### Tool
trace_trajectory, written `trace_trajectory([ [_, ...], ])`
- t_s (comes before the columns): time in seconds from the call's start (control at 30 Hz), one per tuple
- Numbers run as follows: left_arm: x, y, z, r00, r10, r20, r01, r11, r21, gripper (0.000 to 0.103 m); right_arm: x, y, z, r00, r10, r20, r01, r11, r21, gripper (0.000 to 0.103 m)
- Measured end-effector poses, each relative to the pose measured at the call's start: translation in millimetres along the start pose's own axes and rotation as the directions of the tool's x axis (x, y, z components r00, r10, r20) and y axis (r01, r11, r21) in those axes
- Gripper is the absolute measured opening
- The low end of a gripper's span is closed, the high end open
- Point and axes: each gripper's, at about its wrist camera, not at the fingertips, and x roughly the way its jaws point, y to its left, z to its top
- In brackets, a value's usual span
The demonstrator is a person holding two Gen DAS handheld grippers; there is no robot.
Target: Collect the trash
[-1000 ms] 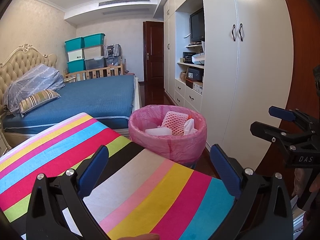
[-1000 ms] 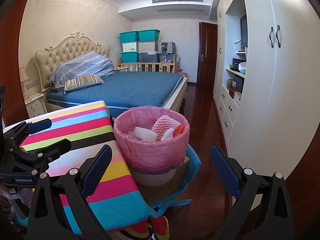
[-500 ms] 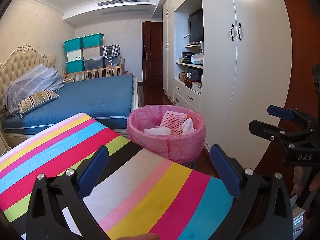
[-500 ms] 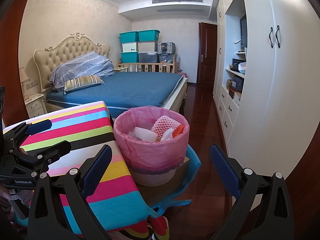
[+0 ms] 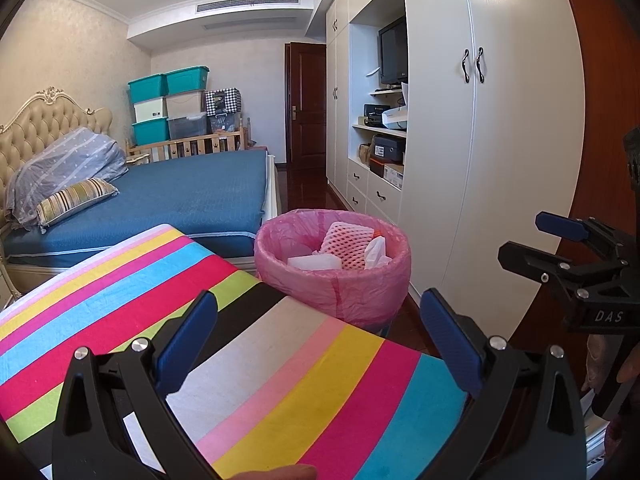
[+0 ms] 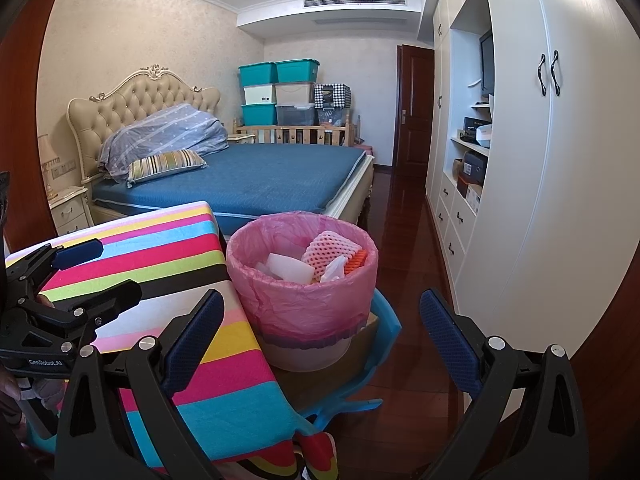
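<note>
A bin lined with a pink bag [image 5: 334,280] [image 6: 304,300] stands just past the striped table's far corner. Inside lie a pink foam net [image 5: 346,240] [image 6: 330,248], a white plastic piece [image 5: 314,262] [image 6: 290,266], crumpled white tissue [image 5: 376,252] and an orange item [image 6: 356,258]. My left gripper [image 5: 318,336] is open and empty above the striped tablecloth [image 5: 200,280]. My right gripper [image 6: 318,336] is open and empty, facing the bin from the table's right edge. Each gripper shows in the other's view: the right one [image 5: 560,248], the left one [image 6: 80,272].
A bed with a blue cover [image 6: 260,176] lies behind the table. White wardrobes [image 5: 500,140] line the right wall beside dark wood floor [image 6: 404,240]. The bin rests on a cardboard box with a blue sheet [image 6: 384,320]. Stacked storage boxes [image 6: 280,92] stand at the far wall.
Both views have shifted only slightly; the left gripper's view drifted a little so the bin sits marginally further left. Both grippers stay open and empty.
</note>
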Motion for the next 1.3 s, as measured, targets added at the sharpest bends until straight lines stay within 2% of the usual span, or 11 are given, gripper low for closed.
trace_trajectory([
  [0.6, 1.6, 1.9, 0.6, 0.999, -0.032, -0.006, 0.032, 0.999, -0.014, 0.098, 0.1, -0.2, -0.2, 1.000, -0.003, 0.001, 0.003, 1.000, 0.004, 0.093],
  [1.13, 4.3, 3.4, 3.9, 1.000, -0.022, -0.005, 0.022, 1.000, -0.012, 0.098, 0.8, 0.1, -1.5, 1.000, -0.010, -0.001, 0.010, 1.000, 0.011, 0.093],
  [1.3, 7.5, 2.7, 4.6, 0.999, -0.038, -0.016, 0.038, 0.999, -0.016, 0.098, 0.3, -0.1, -1.6, 1.000, -0.012, 0.001, 0.012, 1.000, 0.012, 0.093],
])
